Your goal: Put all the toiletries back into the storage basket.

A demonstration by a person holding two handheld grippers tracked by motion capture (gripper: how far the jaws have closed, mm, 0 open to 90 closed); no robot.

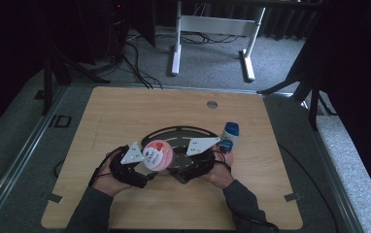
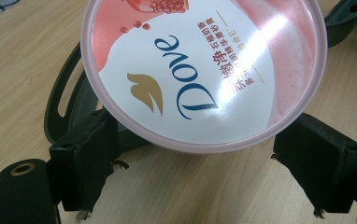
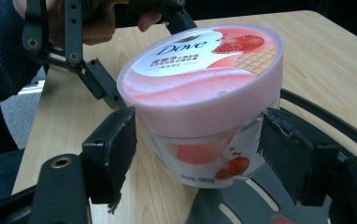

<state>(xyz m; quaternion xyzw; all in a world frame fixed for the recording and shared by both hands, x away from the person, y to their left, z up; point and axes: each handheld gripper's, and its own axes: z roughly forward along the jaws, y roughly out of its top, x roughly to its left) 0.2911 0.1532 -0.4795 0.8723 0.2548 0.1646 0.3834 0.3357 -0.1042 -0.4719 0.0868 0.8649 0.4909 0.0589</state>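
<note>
- High view: fixed above the person's side, looking forward and down; whole table (image 1: 125, 111) in frame, floor beyond.
- Left gripper view: rides the left gripper (image 2: 193, 156), very near, looking down onto the pink tub (image 2: 204, 70) lid just ahead of its jaws.
- Right gripper view: rides the right gripper (image 3: 197, 154), low, side-on to the same tub (image 3: 204, 98); left gripper beyond it.

Dim high view with dark surroundings; gripper views brighter, glare on the lid (image 2: 260, 42).
</note>
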